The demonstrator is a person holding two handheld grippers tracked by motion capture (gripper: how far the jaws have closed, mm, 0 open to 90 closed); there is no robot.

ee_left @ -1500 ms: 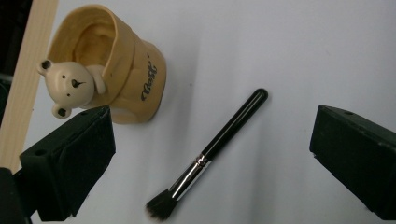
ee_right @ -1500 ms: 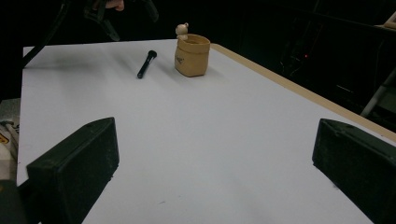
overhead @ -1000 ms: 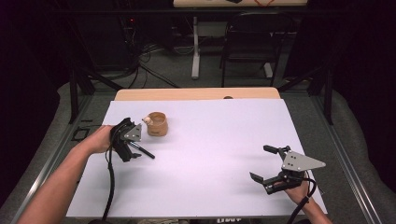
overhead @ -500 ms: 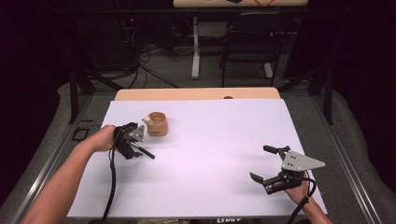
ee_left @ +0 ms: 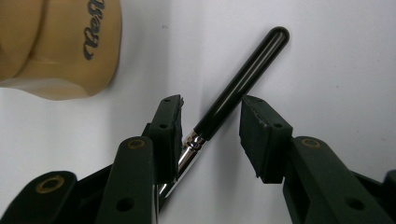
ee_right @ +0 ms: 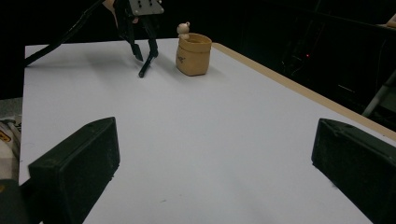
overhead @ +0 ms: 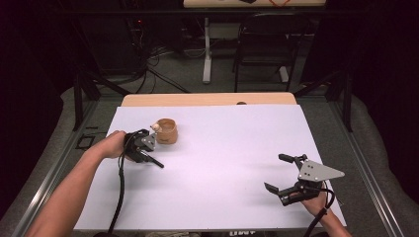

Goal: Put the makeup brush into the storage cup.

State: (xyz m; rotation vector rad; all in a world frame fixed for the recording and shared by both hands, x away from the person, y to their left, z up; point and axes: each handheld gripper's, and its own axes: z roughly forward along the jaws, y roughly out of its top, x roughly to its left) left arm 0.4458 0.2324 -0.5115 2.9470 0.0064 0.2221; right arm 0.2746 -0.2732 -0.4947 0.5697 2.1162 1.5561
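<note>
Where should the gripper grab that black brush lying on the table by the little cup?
Grab the brush on its thin black handle just above the silver collar, coming down from above with a jaw on each long side. It lies flat, so its sides are free. The left gripper already straddles it there, its jaws closing in.

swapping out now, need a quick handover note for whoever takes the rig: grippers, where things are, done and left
Left gripper: jaws have just been closing around the black-handled brush lying on the white table; one pad seems to touch its metal collar, the other is apart, so no grip yet.
Right gripper: open, holding nothing, at the near right.
Tan holder stands just beyond the brush.
Done: brush straddled.
Left: probably grip, lift, put it in the holder.
</note>
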